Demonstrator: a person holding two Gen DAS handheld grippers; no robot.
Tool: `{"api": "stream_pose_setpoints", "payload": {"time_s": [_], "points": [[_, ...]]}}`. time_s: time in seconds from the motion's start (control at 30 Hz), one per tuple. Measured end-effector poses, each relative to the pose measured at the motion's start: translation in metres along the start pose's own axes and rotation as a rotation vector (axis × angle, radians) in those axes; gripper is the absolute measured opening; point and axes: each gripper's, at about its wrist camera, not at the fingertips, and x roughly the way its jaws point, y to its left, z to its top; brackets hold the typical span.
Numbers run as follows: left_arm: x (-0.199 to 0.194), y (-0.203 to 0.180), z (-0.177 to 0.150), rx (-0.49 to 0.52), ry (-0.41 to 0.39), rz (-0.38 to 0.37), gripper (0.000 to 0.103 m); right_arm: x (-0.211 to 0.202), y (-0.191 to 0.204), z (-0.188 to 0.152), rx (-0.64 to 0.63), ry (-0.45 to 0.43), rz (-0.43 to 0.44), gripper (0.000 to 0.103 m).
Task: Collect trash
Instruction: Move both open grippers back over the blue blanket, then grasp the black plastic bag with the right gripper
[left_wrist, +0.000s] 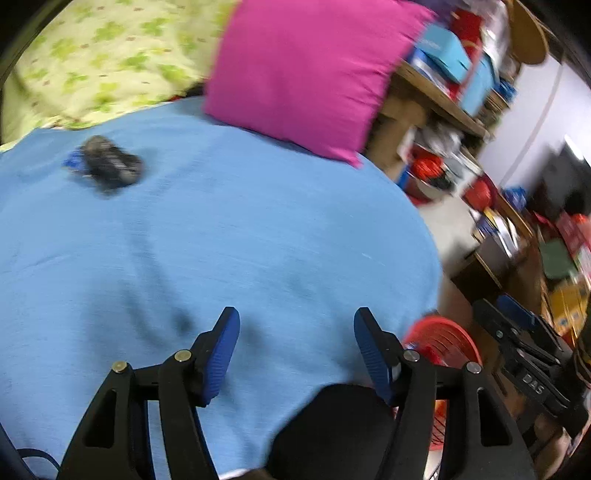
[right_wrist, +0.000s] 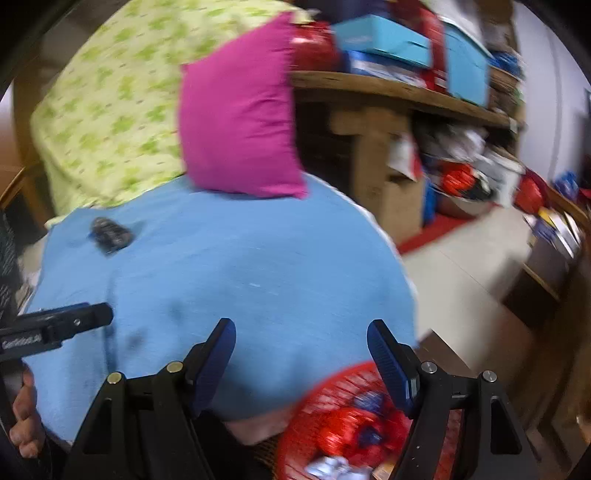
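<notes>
blue-sheeted bed (left_wrist: 258, 240) bears dark wrapper (left_wrist: 110, 166), magenta pillow (left_wrist: 306, 70).

My left tongs (left_wrist: 295, 325) hang with jaws spread wide, nothing between the blue pads. My right tongs (right_wrist: 301, 338) are spread just as wide and empty, just right of the left ones. A bare hand (right_wrist: 26, 421) grips the left handle.
</notes>
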Motion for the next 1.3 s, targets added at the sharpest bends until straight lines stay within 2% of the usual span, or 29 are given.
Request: {"api": "stream_pose_setpoints", "payload": {"time_s": [0.13, 0.33, 0.43, 0.67, 0.83, 1.1, 1.3], "points": [[-0.014, 0.048, 0.005, -0.058, -0.052, 0.054, 0.066, 0.011, 0.048, 0.017, -0.095, -0.004, 0.061, 0.077], [-0.027, 0.129, 0.001, -0.140, -0.107, 0.191, 0.067, 0.037, 0.117, 0.036, -0.217, 0.009, 0.144, 0.077], [-0.025, 0.168, 0.000, -0.182, -0.119, 0.257, 0.067, 0.056, 0.153, 0.045, -0.268, 0.017, 0.186, 0.077], [-0.011, 0.236, -0.005, -0.251, -0.125, 0.347, 0.067, 0.109, 0.229, 0.061, -0.403, 0.036, 0.244, 0.077], [-0.006, 0.263, -0.008, -0.295, -0.143, 0.375, 0.067, 0.148, 0.268, 0.067, -0.460, 0.048, 0.264, 0.086], [-0.006, 0.274, -0.007, -0.309, -0.176, 0.432, 0.067, 0.196, 0.324, 0.083, -0.505, 0.049, 0.307, 0.086], [-0.005, 0.280, -0.006, -0.335, -0.172, 0.419, 0.067, 0.227, 0.358, 0.099, -0.511, 0.048, 0.325, 0.086]]}}
